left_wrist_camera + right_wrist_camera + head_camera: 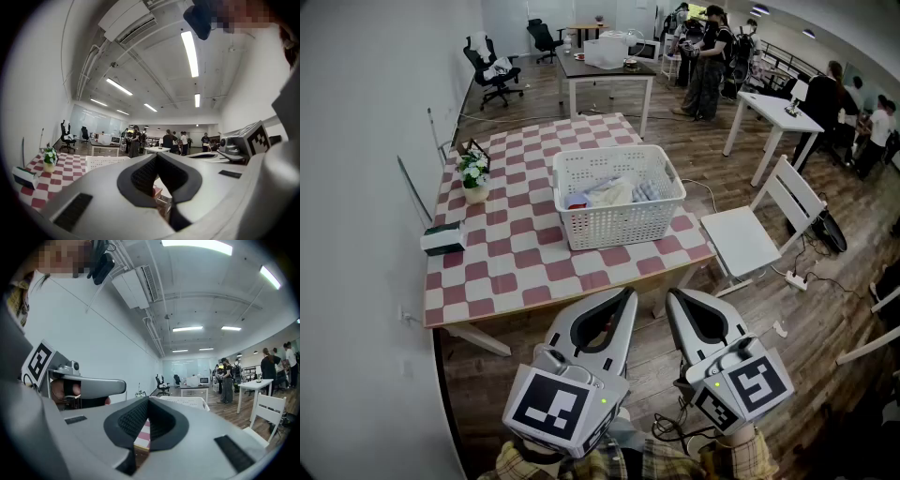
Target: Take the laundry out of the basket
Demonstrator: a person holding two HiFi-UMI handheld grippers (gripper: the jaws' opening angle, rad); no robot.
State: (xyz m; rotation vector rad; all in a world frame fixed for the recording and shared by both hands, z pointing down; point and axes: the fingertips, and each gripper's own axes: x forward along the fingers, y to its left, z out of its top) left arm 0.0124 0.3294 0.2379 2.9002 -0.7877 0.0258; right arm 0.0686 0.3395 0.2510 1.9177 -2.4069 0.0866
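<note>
Left gripper (630, 292) and right gripper (670, 295) hover level, each with jaws pressed together on nothing. Straight ahead, well apart from both, the basket (619, 225) sits on the table (516, 267), long side crosswise, about equally near either. Its walls hide most of the laundry (609, 192), so separate pieces are hard to tell

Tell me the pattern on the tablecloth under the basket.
Red-and-white check on the tablecloth; the head view shows it best.

I can't tell the laundry (614, 192) pieces apart; the basket (617, 227) wall hides most of it. The bottom edge cuts off my sleeves (731, 465).
</note>
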